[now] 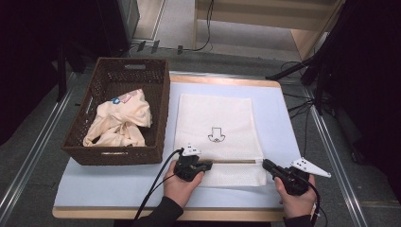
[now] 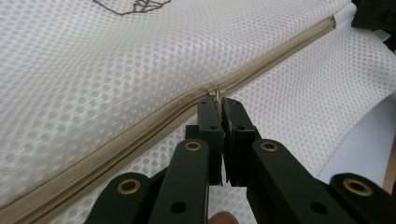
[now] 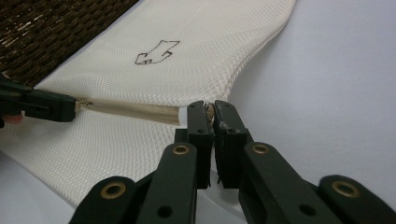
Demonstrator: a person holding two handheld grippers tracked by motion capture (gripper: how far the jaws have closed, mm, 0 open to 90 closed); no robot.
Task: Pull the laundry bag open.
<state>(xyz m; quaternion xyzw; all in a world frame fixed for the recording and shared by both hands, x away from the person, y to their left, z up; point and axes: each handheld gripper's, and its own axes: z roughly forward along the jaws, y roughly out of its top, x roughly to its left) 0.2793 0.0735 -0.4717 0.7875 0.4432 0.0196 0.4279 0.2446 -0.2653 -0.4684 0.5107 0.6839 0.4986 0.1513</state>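
Mesh bag [image 1: 215, 132] lying flat at surface [image 1: 104, 187] centre, zipper [image 2: 140, 126] running along near edge. Left tool [image 2: 219, 105] pinching zipper pull [image 2: 215, 92], jaws closed. Right tool [image 3: 210, 114] clamping zipper's end at bag's 3 o'clock edge. Wicker basket [image 1: 158, 94] holding cream garment [image 1: 120, 118] sitting at 9 o'clock.

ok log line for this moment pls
left tongs: shut on zipper pull | right tongs: shut on mesh bag edge at zipper end | clothes in basket
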